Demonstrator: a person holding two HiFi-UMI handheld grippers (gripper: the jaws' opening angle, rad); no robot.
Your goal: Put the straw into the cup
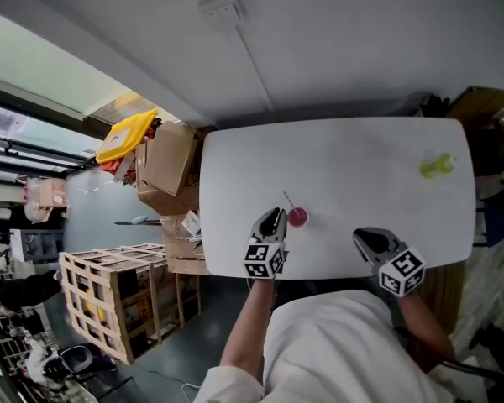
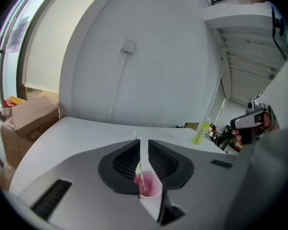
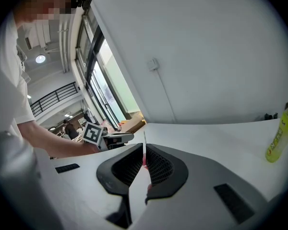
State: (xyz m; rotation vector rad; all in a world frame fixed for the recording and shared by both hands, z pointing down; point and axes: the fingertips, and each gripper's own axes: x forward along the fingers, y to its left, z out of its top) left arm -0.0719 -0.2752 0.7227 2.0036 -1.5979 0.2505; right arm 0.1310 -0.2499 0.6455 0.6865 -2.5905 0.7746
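The pale straw (image 2: 138, 169) stands tilted in the small pink cup (image 1: 298, 217), near the white table's (image 1: 361, 158) front edge. The left gripper (image 2: 144, 145) is just over the cup, jaws a slit apart with the straw between them, against one jaw. The right gripper (image 3: 144, 150) is well apart, jaws together and empty. Bare tabletop stretches to the far green bottle (image 1: 436, 165); its label is unreadable.

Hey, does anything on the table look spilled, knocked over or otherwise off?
Nothing stands out. The pink cup stands upright on the white table with the straw leaning in it, and there is no spill around it. The green bottle stands upright toward the table's right end.
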